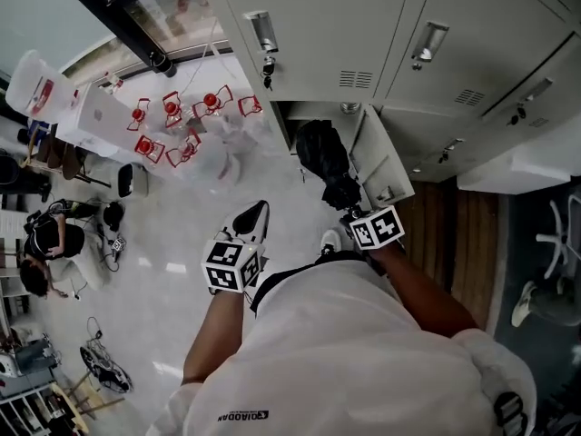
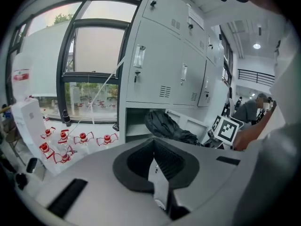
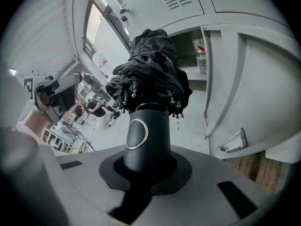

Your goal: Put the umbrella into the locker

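Observation:
A black folded umbrella (image 1: 325,153) (image 3: 153,69) points into the open lower locker compartment (image 1: 304,116) (image 2: 134,121). Its canopy end sits at the opening. My right gripper (image 1: 349,209) (image 3: 143,166) is shut on the umbrella's dark round handle (image 3: 146,135). The locker door (image 1: 377,162) (image 3: 235,88) stands swung open to the right of the umbrella. My left gripper (image 1: 254,216) (image 2: 154,161) hovers over the floor to the left of the locker, jaws together and holding nothing. The left gripper view also shows the umbrella (image 2: 164,125) and the right gripper's marker cube (image 2: 228,128).
A water bottle (image 3: 201,55) stands on the shelf inside the open locker. Closed locker doors (image 1: 318,34) fill the wall above. Several red-capped bottles (image 1: 182,121) and white boxes (image 1: 100,121) lie on the pale floor at left. People (image 1: 45,243) are further left.

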Demonstrator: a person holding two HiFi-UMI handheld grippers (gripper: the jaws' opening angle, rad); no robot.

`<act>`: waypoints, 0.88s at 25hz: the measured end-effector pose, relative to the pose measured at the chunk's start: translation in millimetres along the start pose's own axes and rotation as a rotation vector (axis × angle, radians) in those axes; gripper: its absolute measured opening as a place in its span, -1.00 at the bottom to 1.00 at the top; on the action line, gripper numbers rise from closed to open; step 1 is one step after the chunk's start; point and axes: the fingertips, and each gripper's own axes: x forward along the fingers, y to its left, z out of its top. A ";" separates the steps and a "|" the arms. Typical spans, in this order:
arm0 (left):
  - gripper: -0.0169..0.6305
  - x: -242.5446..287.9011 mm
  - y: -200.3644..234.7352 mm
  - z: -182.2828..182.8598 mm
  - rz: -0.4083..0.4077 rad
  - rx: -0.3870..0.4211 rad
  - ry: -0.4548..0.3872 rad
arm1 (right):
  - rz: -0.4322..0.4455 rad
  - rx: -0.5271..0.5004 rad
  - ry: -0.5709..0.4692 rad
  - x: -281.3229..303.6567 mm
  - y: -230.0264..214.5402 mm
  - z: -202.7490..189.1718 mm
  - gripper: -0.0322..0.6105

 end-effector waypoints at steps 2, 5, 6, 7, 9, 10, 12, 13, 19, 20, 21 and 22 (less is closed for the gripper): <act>-0.91 19.0 15.5 8.6 0.025 -0.008 0.005 | 0.008 0.025 0.010 13.8 -12.9 15.9 -0.70; -0.91 34.3 28.4 18.2 0.038 -0.009 0.022 | 0.008 0.058 0.018 28.9 -27.0 35.5 -0.69; -0.91 37.2 30.5 20.0 0.035 -0.006 0.029 | 0.009 0.071 0.016 32.7 -30.0 41.3 -0.69; -0.91 39.9 32.3 20.8 0.030 -0.002 0.037 | 0.010 0.085 0.013 36.4 -32.5 46.8 -0.69; -0.91 46.9 37.8 21.1 0.023 0.006 0.053 | 0.018 0.121 0.001 44.3 -36.3 57.9 -0.69; -0.91 50.9 41.8 21.8 0.020 0.008 0.058 | 0.025 0.144 -0.005 48.8 -37.4 63.9 -0.69; -0.91 58.1 51.3 25.7 0.011 0.008 0.064 | 0.040 0.193 -0.014 58.5 -37.3 74.8 -0.69; -0.91 61.1 56.3 29.1 0.005 0.011 0.064 | 0.043 0.213 -0.017 63.7 -36.9 79.7 -0.69; -0.91 84.8 84.6 50.3 -0.076 0.080 0.080 | -0.016 0.288 -0.062 91.0 -48.4 121.5 -0.69; -0.91 88.1 89.8 50.2 -0.093 0.087 0.090 | -0.032 0.307 -0.073 96.7 -51.2 129.4 -0.69; -0.91 91.1 95.0 49.8 -0.110 0.093 0.099 | -0.049 0.325 -0.084 102.8 -53.9 136.5 -0.69; -0.91 94.0 100.1 49.4 -0.126 0.099 0.106 | -0.067 0.340 -0.093 108.7 -57.0 142.8 -0.69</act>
